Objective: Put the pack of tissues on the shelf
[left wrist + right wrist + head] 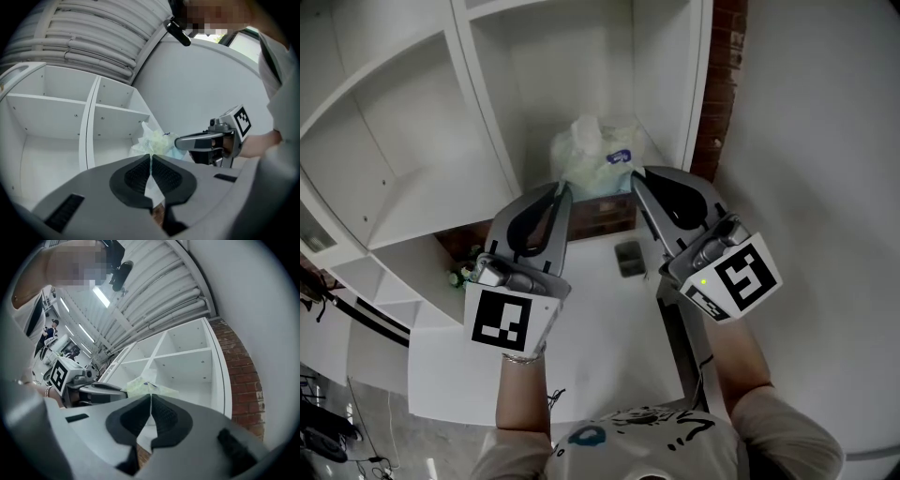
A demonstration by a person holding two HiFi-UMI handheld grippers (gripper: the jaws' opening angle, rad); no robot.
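Left gripper [566,188] and right gripper [636,175]: fingers closed, apparently pinching the pack [592,155] wrapper at the shelf [483,103] front. Risk: thin film slips or tears, so the pack drops.

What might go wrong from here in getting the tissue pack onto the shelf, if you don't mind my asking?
The left gripper and right gripper each seem shut on only the thin wrapper of the pack of tissues, so the film could slip or tear and the pack fall. The pack also hangs near the shelf divider and might catch its edge.
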